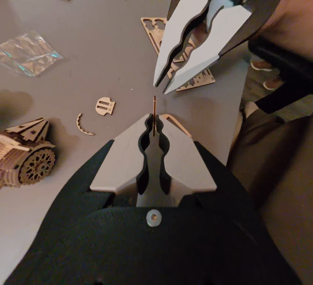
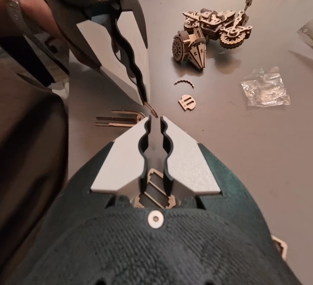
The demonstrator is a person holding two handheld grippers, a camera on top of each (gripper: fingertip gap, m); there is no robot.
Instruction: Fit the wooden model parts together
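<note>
My left gripper (image 1: 154, 116) is shut on a thin wooden part (image 1: 154, 105), seen edge-on and sticking out past its tips. In the right wrist view the left gripper (image 2: 145, 104) comes in from the upper left, and the part (image 2: 152, 112) looks like a short curved strip. My right gripper (image 2: 156, 118) is slightly open and empty, with its tips just short of the strip's free end. In the left wrist view the right gripper (image 1: 160, 89) points down at the part from above. A partly built wooden vehicle (image 2: 211, 34) stands on the grey table; it also shows in the left wrist view (image 1: 25, 155).
Loose parts lie on the table: a slotted rounded piece (image 2: 187, 103), a toothed arc (image 2: 184, 83) and a U-shaped piece (image 2: 122, 118). A clear plastic bag (image 2: 264, 89) lies to the right. Punched wooden sheets (image 1: 194, 82) lie beneath the right gripper. The table edge (image 1: 240, 107) and a person's legs are at right. Only a small space, under 4 cm, lies between the two pairs of fingers. The slotted rounded piece (image 2: 187, 103) is about 7 centimeters from both grippers' fingertips. My left wrist view (image 1: 107, 105) looks at it from another angle.
</note>
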